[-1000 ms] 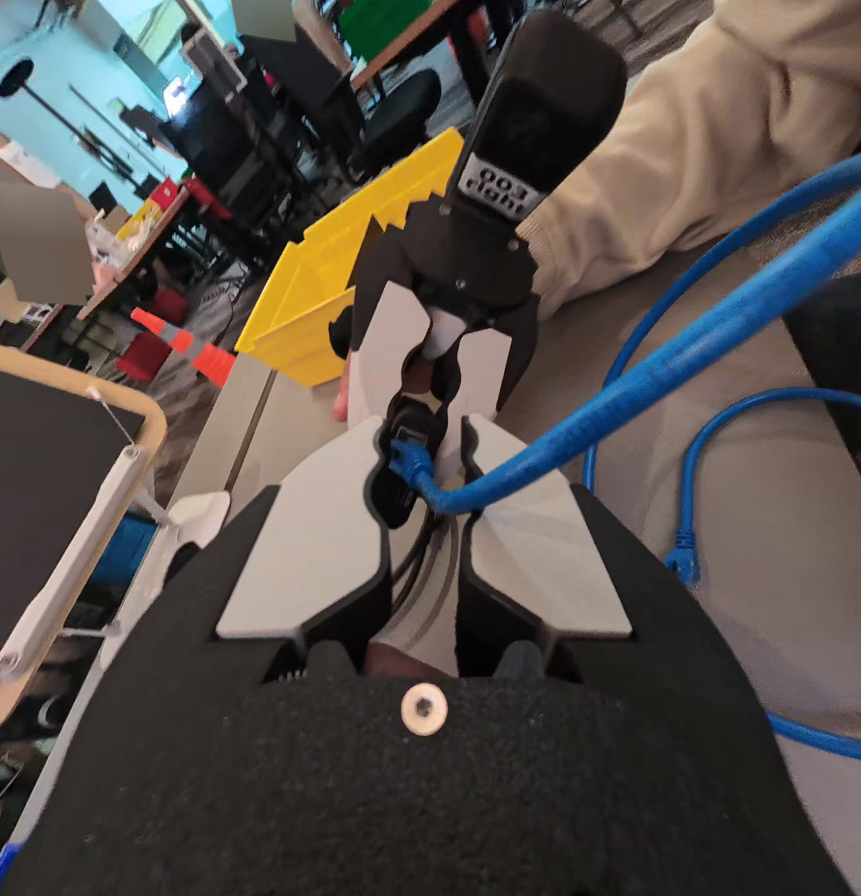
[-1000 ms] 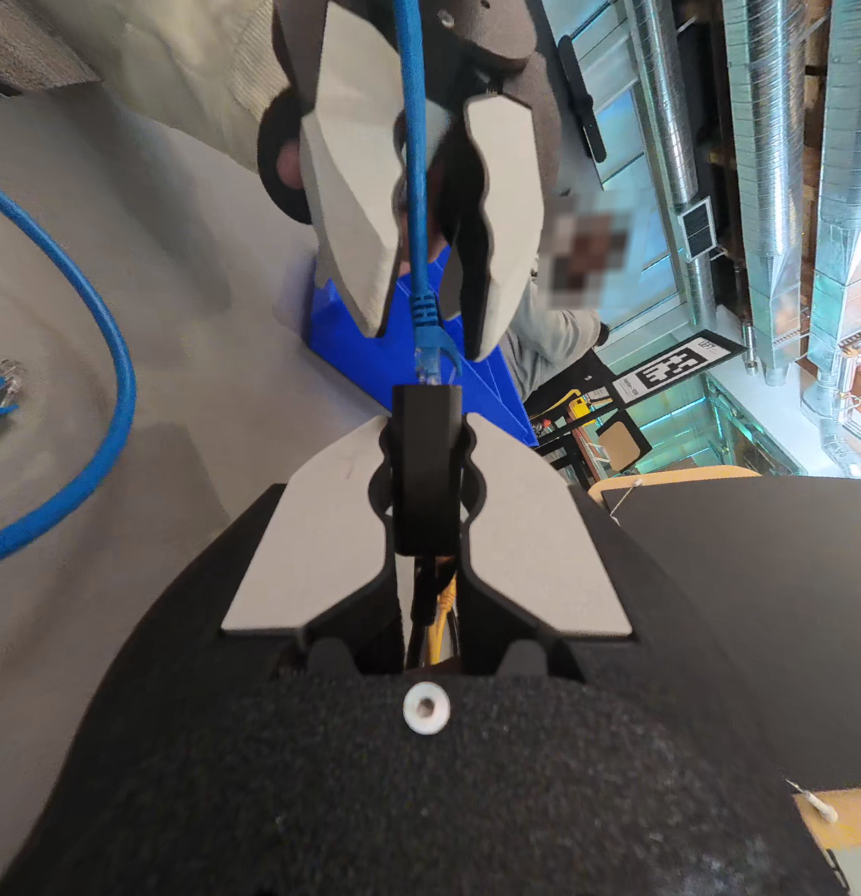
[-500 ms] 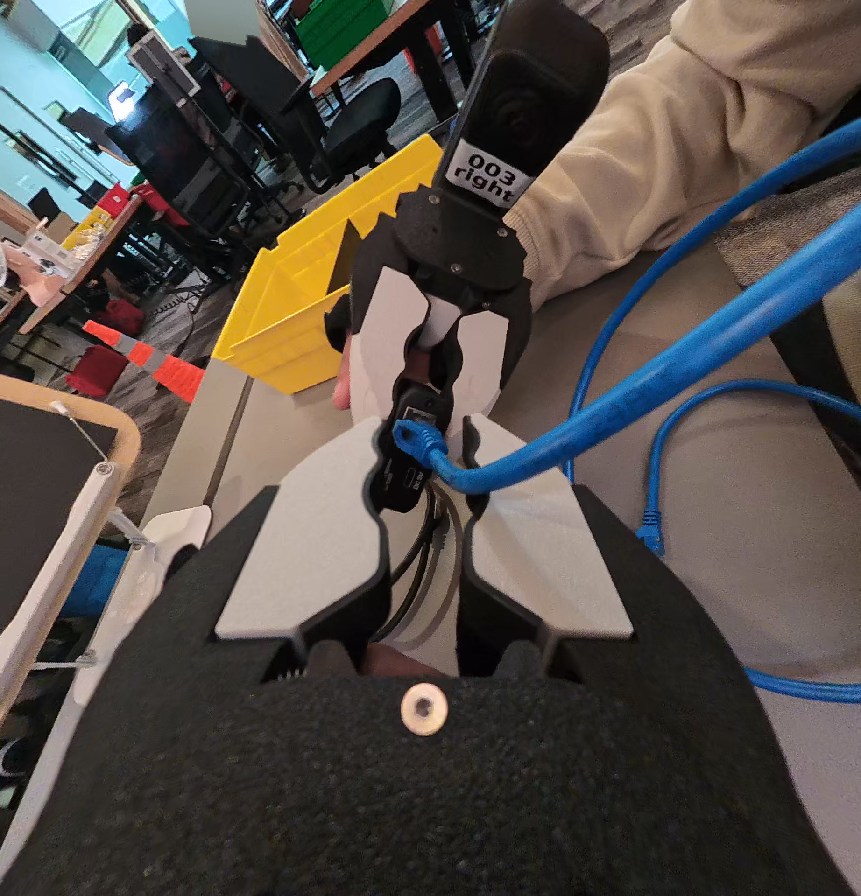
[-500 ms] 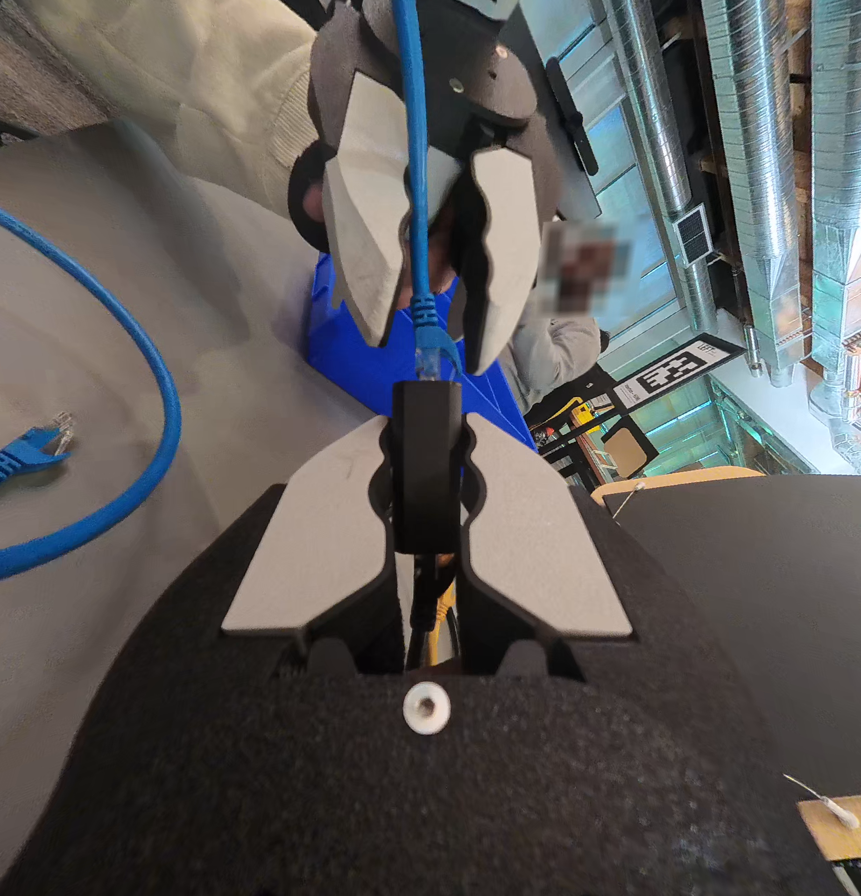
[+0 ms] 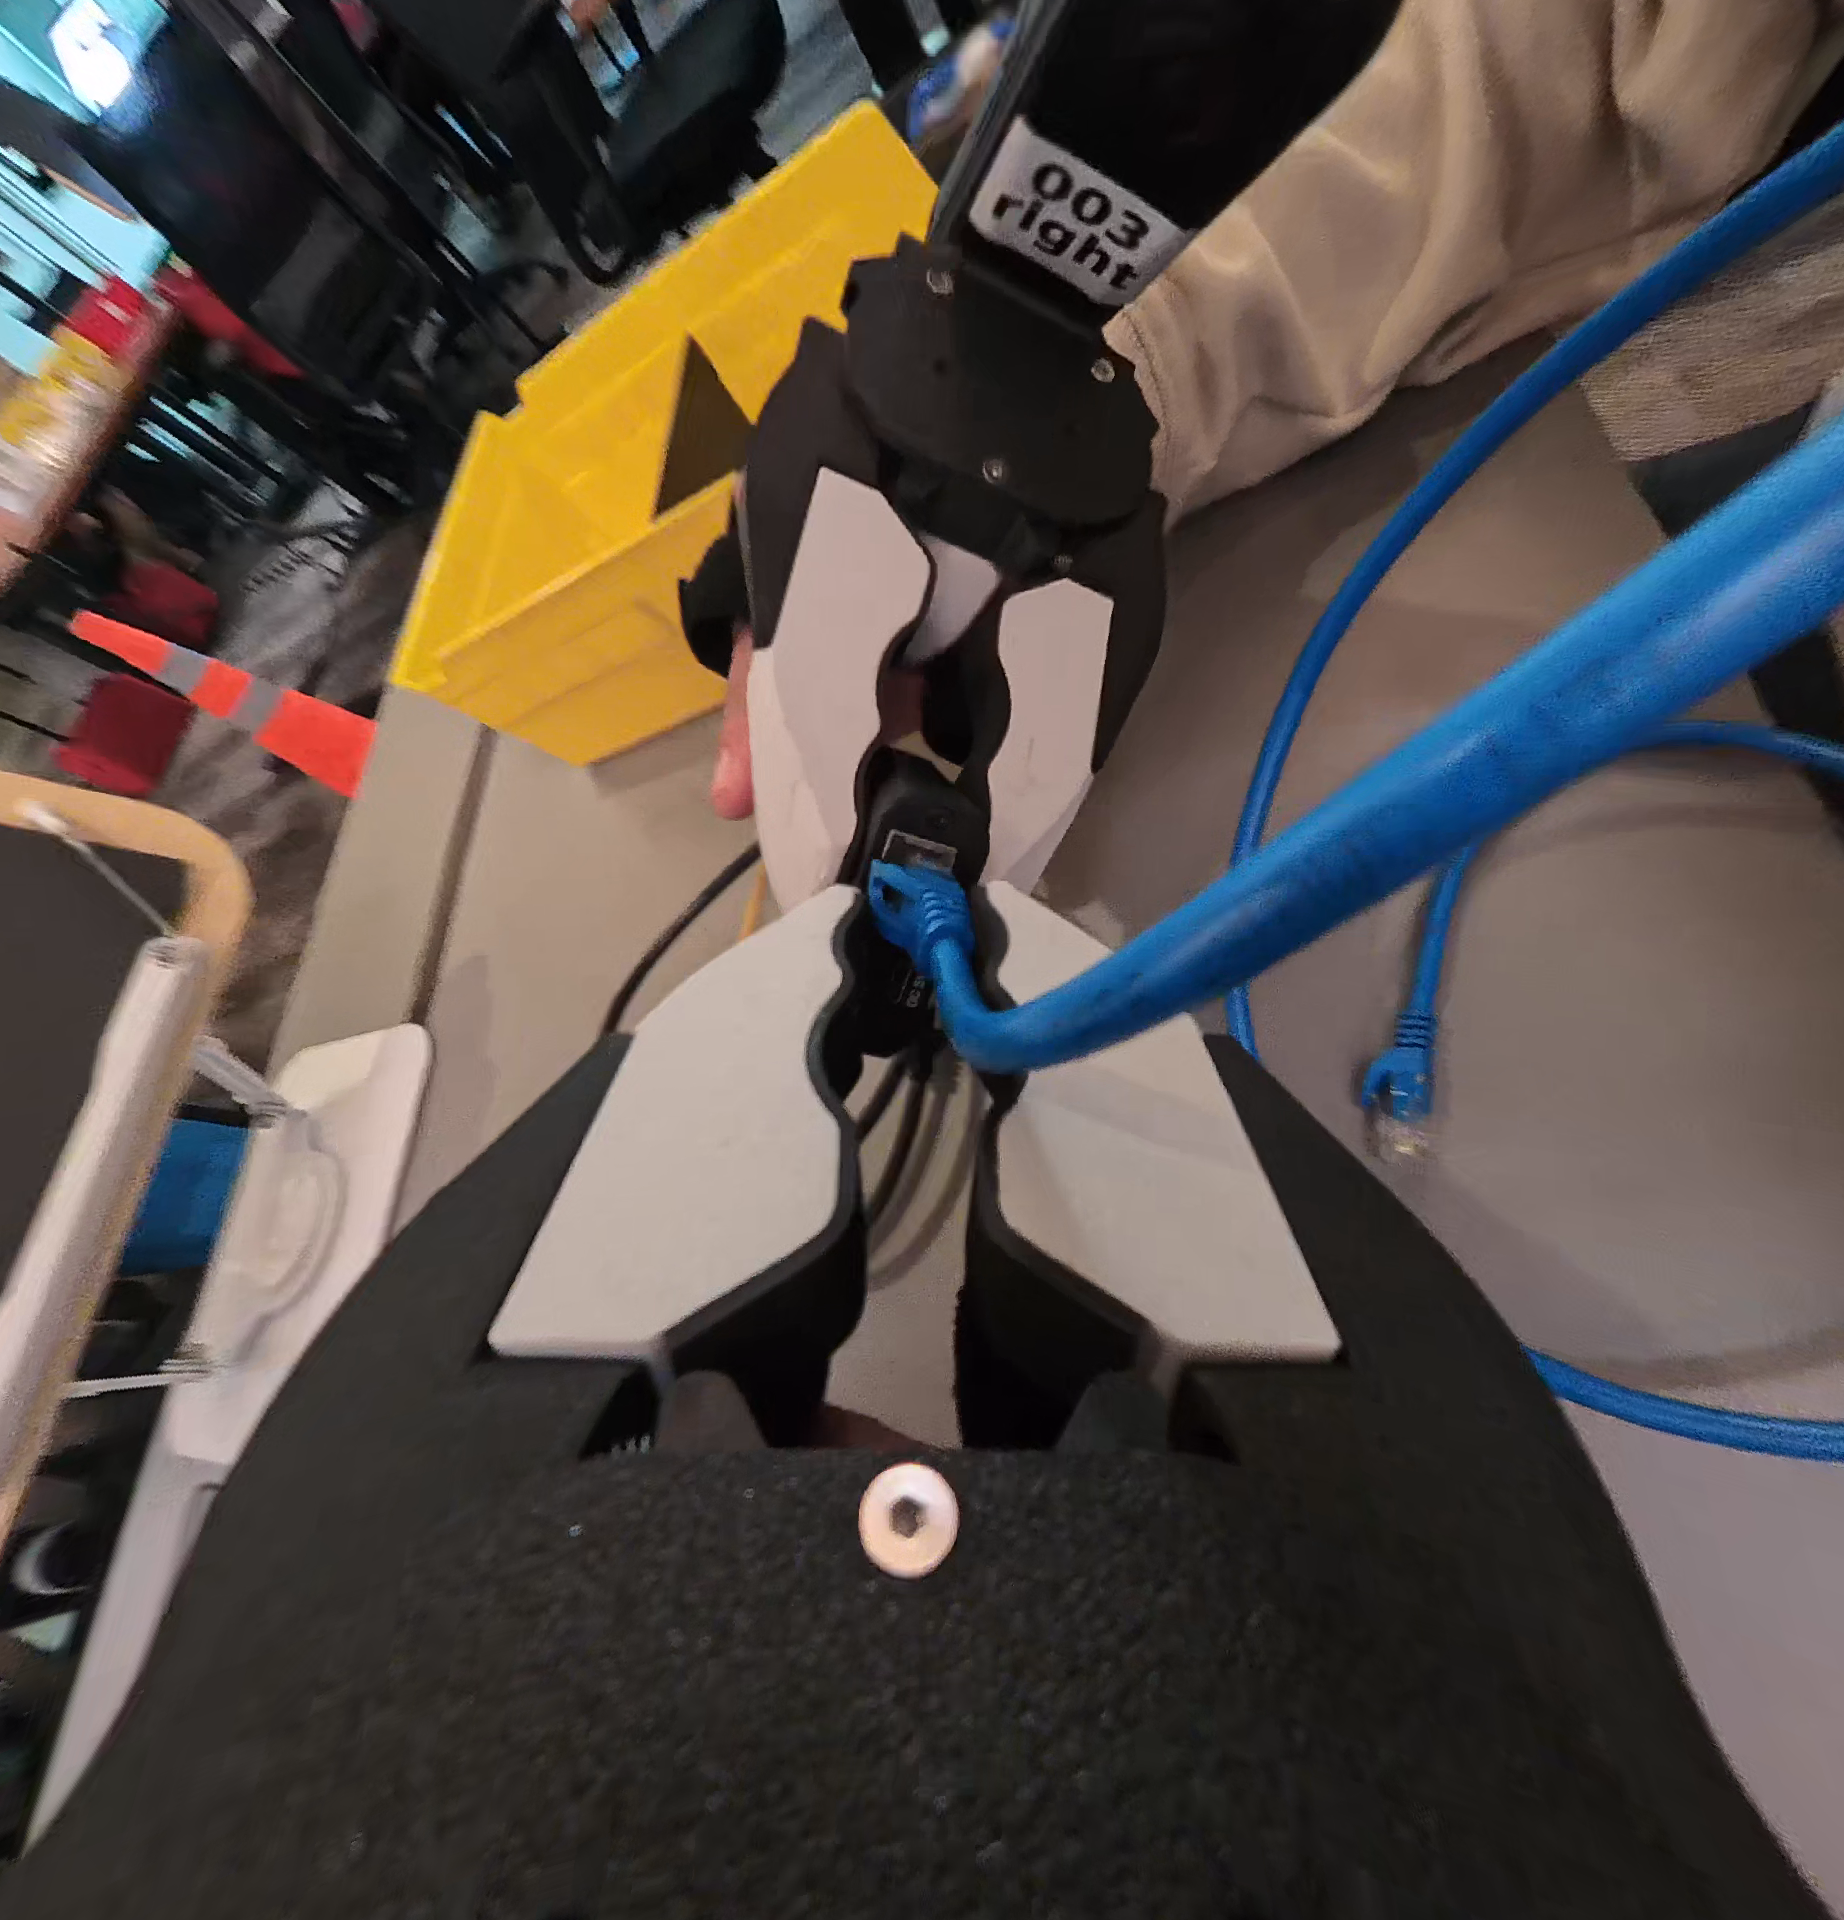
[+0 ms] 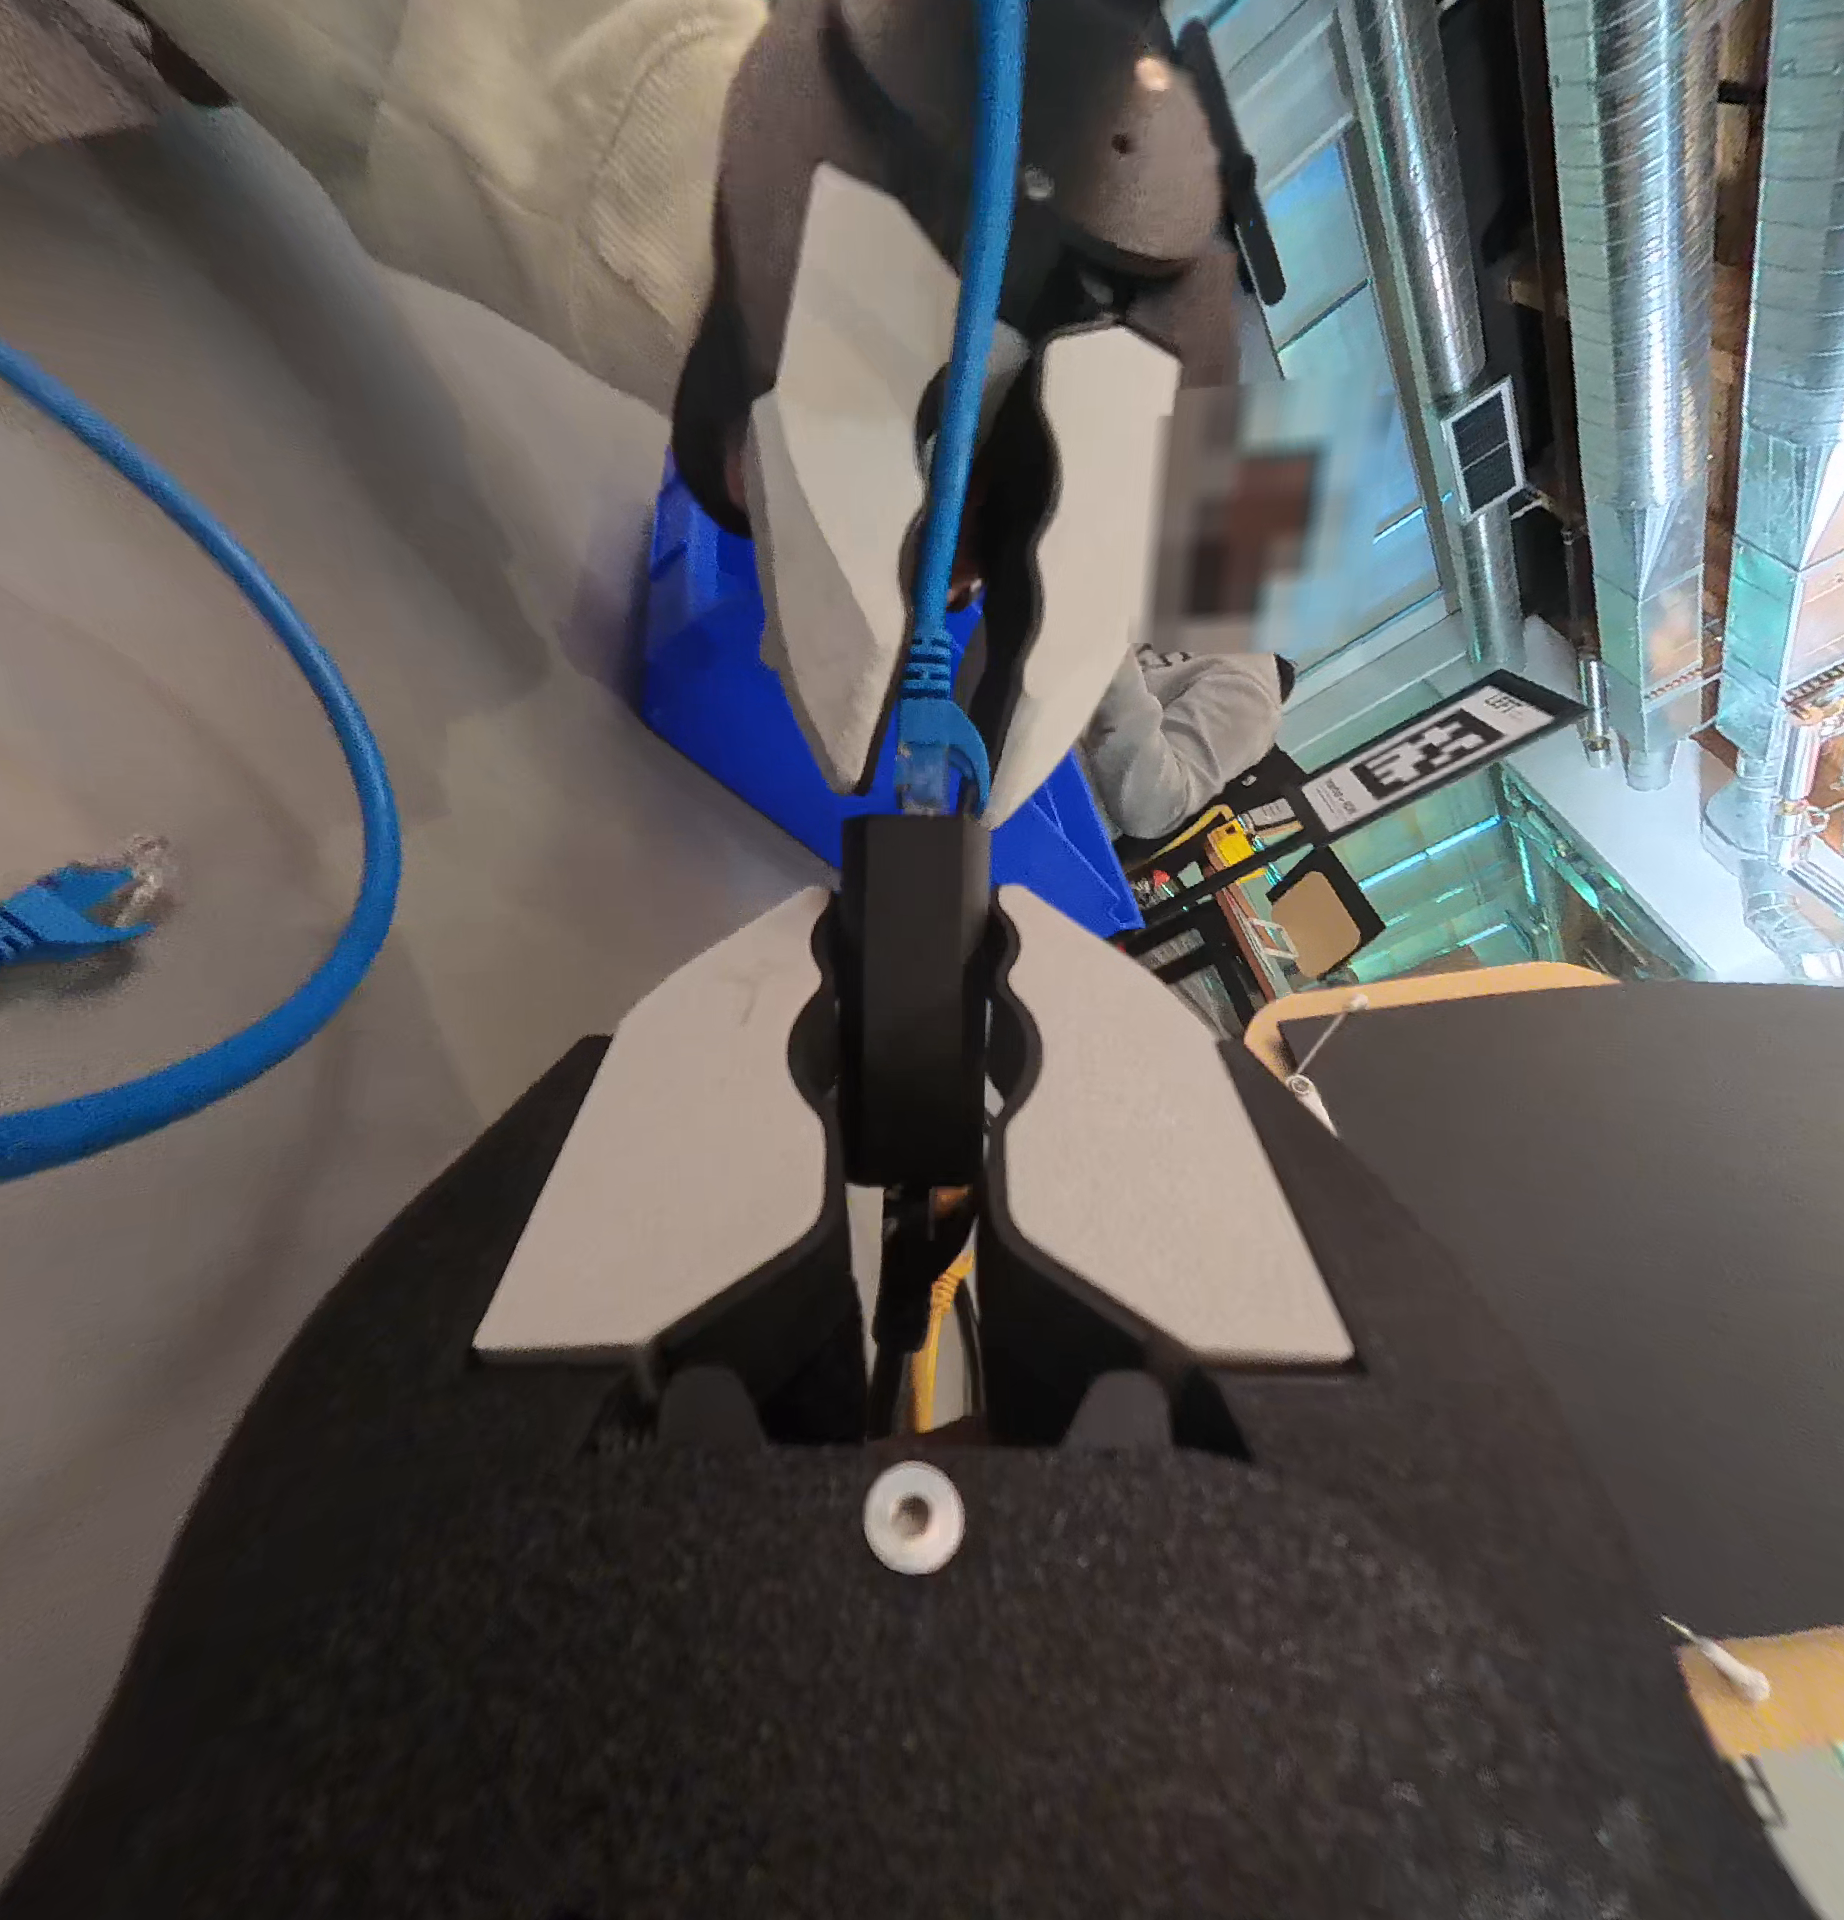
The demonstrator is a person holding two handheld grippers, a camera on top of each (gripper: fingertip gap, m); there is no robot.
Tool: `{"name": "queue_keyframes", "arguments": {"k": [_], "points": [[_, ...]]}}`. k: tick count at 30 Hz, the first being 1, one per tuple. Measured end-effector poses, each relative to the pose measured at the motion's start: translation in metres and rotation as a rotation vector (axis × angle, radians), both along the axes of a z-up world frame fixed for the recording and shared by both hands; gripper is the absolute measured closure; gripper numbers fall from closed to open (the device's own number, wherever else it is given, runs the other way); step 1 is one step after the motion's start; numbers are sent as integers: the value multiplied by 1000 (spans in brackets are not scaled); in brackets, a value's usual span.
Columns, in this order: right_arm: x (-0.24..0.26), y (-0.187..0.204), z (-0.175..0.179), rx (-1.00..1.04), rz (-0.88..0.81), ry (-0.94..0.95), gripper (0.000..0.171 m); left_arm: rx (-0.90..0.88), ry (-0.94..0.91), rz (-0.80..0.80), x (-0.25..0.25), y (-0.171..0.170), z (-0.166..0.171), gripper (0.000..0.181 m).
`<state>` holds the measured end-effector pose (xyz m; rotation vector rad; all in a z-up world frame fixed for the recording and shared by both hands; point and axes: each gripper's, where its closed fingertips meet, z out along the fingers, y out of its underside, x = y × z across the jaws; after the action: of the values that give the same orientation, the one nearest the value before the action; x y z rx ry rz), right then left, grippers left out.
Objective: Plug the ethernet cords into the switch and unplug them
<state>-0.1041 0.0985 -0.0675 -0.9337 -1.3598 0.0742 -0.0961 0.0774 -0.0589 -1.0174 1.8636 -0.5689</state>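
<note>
My right gripper (image 6: 913,904) is shut on a small black switch (image 6: 907,997), held above the grey table (image 6: 274,571). My left gripper (image 5: 923,909) faces it tip to tip and is shut on a blue ethernet cord (image 5: 1417,831) just behind its plug (image 5: 913,904). The plug's clear tip (image 6: 918,774) meets the port on the switch's end; I cannot tell how deep it sits. In the left wrist view the right gripper (image 5: 923,852) comes from above, with the switch (image 5: 897,1008) between both pairs of fingers. Black and yellow cables (image 6: 939,1340) hang from the switch's other end.
A second blue plug (image 5: 1401,1081) lies loose on the table (image 5: 1624,1195) among loops of blue cord. A yellow bin (image 5: 606,520) and a blue bin (image 6: 731,707) stand at the table's edges. A black board with a wooden rim (image 5: 24,987) is to one side. A beige sleeve (image 5: 1417,208) holds the right gripper. Left and right tips are no more than a few centimetres apart.
The two grippers have come slightly closer together, with the plug staying at the switch's port. Both held things have turned a little over the table.
</note>
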Motion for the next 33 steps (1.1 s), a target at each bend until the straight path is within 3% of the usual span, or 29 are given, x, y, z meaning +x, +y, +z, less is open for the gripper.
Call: {"name": "queue_keyframes", "arguments": {"k": [22,26,33], "points": [[-9,14,-41,-104,-80,-149,145,44,138,3,-6,1,-35,165],[-5,23,-39,-7,-149,-179,147,31,129,95,-3,10,-33,164],[7,31,-19,81,-224,-138,147,-175,-43,418,-5,19,-22,151]]}}
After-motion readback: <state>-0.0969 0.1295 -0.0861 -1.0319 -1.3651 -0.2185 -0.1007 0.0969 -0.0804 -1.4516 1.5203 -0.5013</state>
